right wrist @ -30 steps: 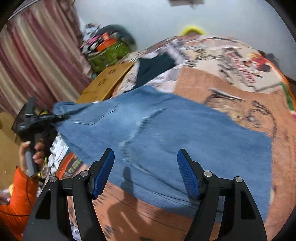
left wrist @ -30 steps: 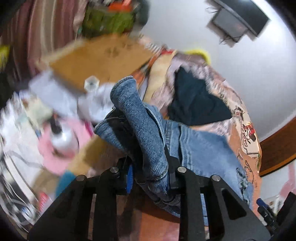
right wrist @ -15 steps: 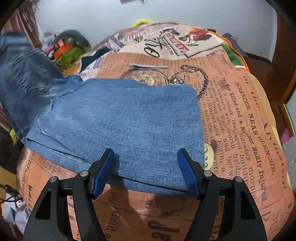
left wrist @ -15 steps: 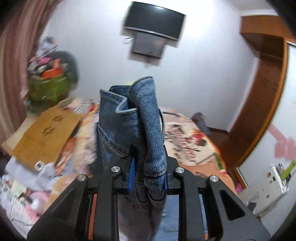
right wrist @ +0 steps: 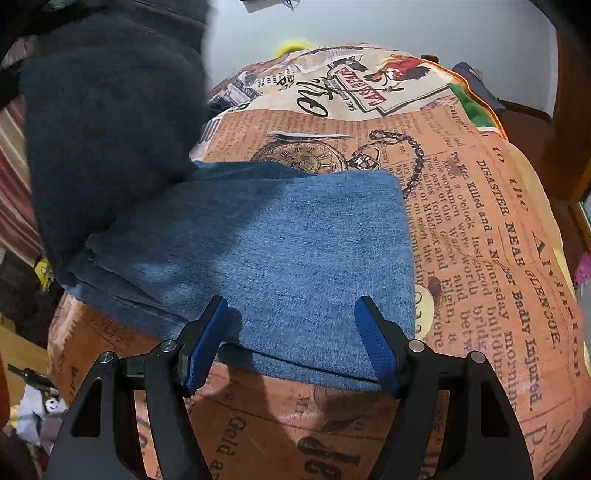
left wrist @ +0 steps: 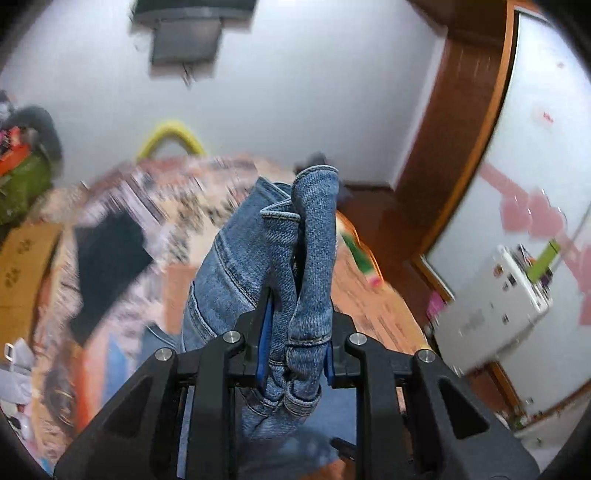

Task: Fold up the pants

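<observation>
You have one pair of blue jeans (right wrist: 295,258) lying on the newspaper-print bedspread (right wrist: 498,258), its bunched waistband clamped in your left gripper (left wrist: 295,347), your right gripper (right wrist: 291,343) spread wide, holding nothing, at the near edge.

Home bedroom: bed (right wrist: 480,229) under newspaper-print cover, wall-mounted TV (left wrist: 184,35), striped curtain (right wrist: 13,177), wooden door frame (left wrist: 454,177), clutter alongside.

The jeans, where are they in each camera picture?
Left wrist view: the jeans stand bunched in the middle, pinched between the fingers.
Right wrist view: the jeans lie flat mid-frame on the bedspread.
Shared landmark: the newspaper-print bedspread.
</observation>
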### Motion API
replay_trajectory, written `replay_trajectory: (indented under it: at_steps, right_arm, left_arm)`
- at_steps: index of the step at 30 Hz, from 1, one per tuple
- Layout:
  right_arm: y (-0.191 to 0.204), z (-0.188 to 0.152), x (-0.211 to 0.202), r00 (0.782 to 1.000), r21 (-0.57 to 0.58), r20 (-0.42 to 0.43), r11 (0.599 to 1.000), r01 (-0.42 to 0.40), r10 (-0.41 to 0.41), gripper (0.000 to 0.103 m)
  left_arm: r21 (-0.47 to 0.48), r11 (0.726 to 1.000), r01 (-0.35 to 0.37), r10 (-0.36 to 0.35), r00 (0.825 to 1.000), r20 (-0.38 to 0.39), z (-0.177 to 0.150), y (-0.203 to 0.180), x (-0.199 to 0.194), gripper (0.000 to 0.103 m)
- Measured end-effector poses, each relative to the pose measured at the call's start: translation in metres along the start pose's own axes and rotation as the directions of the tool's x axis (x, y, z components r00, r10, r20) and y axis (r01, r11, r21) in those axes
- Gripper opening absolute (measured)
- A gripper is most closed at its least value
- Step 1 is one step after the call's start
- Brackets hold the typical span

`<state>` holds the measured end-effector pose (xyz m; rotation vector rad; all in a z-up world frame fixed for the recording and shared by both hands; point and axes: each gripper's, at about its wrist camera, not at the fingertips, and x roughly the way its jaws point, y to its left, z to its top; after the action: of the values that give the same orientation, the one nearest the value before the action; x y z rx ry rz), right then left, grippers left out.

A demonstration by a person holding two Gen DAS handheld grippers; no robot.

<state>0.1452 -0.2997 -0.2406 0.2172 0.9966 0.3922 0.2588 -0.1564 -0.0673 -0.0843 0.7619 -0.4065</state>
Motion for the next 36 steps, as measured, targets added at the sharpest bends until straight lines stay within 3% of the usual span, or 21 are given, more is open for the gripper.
replay_trajectory:
  at_steps: [4, 8, 10, 11, 12, 15, 20, 24, 25, 28, 31, 35, 36]
  right_arm:
    - [-0.002, -0.005, -0.013, 1.000, 0.018, 0.022, 1.000, -0.019, 0.018, 0.068]
    - [-0.004, -0.011, -0.021, 0.999, 0.034, 0.024, 0.999, -0.030, 0.029, 0.068]
    - [-0.003, -0.016, -0.023, 0.999, 0.040, 0.016, 0.999, -0.032, 0.031, 0.068]
    - [-0.004, -0.016, -0.023, 0.999, 0.043, 0.013, 0.999, -0.033, 0.032, 0.068]
    - [-0.004, -0.019, -0.023, 0.999, 0.046, 0.008, 0.998, -0.034, 0.033, 0.068]
    - [-0.007, -0.023, -0.022, 0.999, 0.062, -0.008, 0.997, -0.036, 0.037, 0.068]
    - [-0.013, -0.026, -0.017, 0.999, 0.084, -0.026, 0.996, -0.035, 0.037, 0.068]
    - [-0.011, -0.024, -0.013, 0.999, 0.087, -0.033, 0.995, -0.037, 0.040, 0.068]
    - [-0.009, -0.023, -0.012, 0.999, 0.085, -0.035, 0.996, -0.036, 0.039, 0.069]
    - [-0.008, -0.020, -0.009, 0.998, 0.074, -0.044, 0.996, -0.039, 0.042, 0.072]
    - [-0.004, -0.016, -0.005, 0.998, 0.050, -0.058, 0.998, -0.031, 0.034, 0.074]
    - [-0.002, -0.009, 0.000, 0.997, 0.027, -0.066, 0.999, -0.030, 0.032, 0.075]
    - [-0.001, -0.007, 0.001, 0.997, 0.026, -0.066, 0.999, -0.029, 0.031, 0.075]
  left_arm:
    - [0.020, 0.999, 0.050, -0.047, 0.992, -0.118, -0.016, -0.012, 0.036, 0.022]
    - [0.111, 0.993, 0.040, -0.020, 0.984, -0.179, -0.034, -0.041, 0.049, 0.025]
    - [0.132, 0.990, 0.056, -0.027, 0.978, -0.209, -0.038, -0.048, 0.055, 0.045]
    - [0.116, 0.989, 0.089, -0.060, 0.972, -0.228, -0.040, -0.050, 0.054, 0.066]
    - [0.101, 0.989, 0.106, -0.081, 0.969, -0.232, -0.042, -0.049, 0.052, 0.080]
    - [0.104, 0.987, 0.127, -0.107, 0.979, -0.176, -0.038, -0.049, 0.035, 0.096]
    - [0.155, 0.988, -0.025, 0.041, 0.994, -0.102, -0.024, -0.025, 0.029, 0.099]
    - [0.200, 0.968, -0.151, 0.175, 0.978, -0.112, -0.009, 0.017, 0.050, 0.100]
    - [0.214, 0.955, -0.208, 0.237, 0.964, -0.121, -0.005, 0.033, 0.061, 0.100]
    - [0.231, 0.932, -0.277, 0.323, 0.927, -0.191, -0.002, 0.071, 0.092, 0.100]
    - [0.234, 0.913, -0.335, 0.396, 0.865, -0.306, -0.008, 0.114, 0.135, 0.100]
    - [0.315, 0.869, -0.381, 0.488, 0.763, -0.423, -0.040, 0.154, 0.179, 0.101]
    - [0.347, 0.862, -0.369, 0.495, 0.757, -0.426, -0.048, 0.158, 0.182, 0.101]
